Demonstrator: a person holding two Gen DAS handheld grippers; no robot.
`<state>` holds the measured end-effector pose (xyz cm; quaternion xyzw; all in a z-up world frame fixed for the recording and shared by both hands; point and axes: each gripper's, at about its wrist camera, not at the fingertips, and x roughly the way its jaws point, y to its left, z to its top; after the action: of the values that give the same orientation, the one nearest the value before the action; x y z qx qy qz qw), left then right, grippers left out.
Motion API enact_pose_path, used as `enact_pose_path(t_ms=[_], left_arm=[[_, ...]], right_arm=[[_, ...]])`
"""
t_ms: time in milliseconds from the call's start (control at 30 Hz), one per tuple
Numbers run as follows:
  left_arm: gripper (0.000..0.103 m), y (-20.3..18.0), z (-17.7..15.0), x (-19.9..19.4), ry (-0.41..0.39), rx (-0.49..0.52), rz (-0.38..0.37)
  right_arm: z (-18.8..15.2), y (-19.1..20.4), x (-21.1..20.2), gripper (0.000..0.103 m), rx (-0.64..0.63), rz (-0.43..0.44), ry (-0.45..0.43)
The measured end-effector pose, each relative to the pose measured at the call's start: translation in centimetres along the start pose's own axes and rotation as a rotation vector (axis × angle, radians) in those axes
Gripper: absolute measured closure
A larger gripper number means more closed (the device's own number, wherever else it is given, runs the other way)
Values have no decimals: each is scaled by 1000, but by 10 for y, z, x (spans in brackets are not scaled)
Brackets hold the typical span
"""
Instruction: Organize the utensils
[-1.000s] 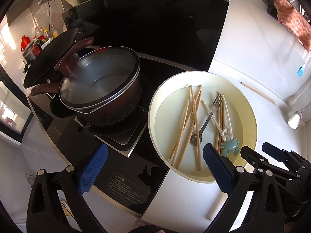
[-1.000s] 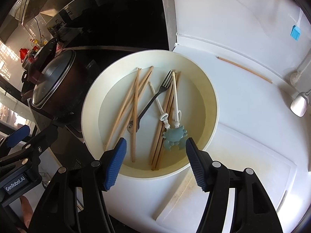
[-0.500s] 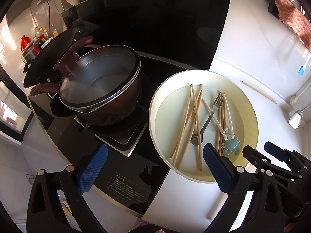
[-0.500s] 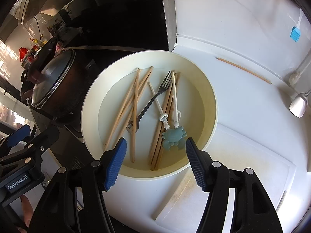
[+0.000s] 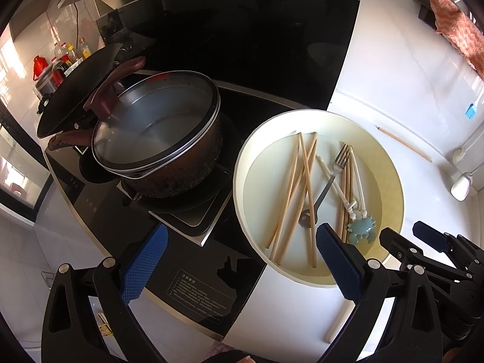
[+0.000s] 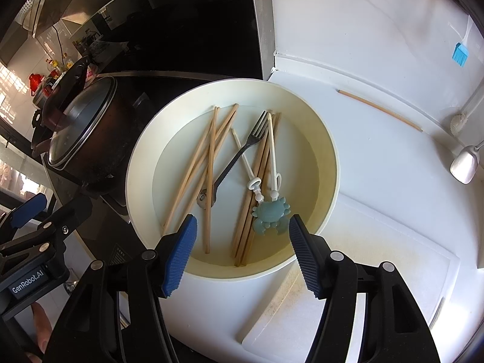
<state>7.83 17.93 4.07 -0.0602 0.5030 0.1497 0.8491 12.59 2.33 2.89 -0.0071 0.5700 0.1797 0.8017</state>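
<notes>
A round cream basin holds several wooden chopsticks, a dark metal fork and white training chopsticks joined by a blue crab piece. My right gripper is open and empty, over the basin's near rim just short of the crab piece. My left gripper is open and empty, above the stove edge left of the basin. One more wooden chopstick lies alone on the white counter behind the basin.
A brown pot with a glass lid sits on the black stove next to the basin. A black pan is behind it. A white cutting board lies to the right. A white spoon and a blue brush are at the wall.
Both grippers have drifted very slightly; the basin sits a touch lower in the left view. Nothing was gripped or released.
</notes>
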Motion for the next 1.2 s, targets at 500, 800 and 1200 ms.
enact_pose_path(t_ms=[500,800,1200], left_arm=[[6,0,1,-1,-5,8,3],[6,-1,1,-2,-11,11,1],[6,1,1,-3,-21,2,-31]], right_arm=[[2,3,1,42,-12,-15,-8],[1,2,0,42,-16,-21,-11],[-3,2,-1,42,-7,-24,-11]])
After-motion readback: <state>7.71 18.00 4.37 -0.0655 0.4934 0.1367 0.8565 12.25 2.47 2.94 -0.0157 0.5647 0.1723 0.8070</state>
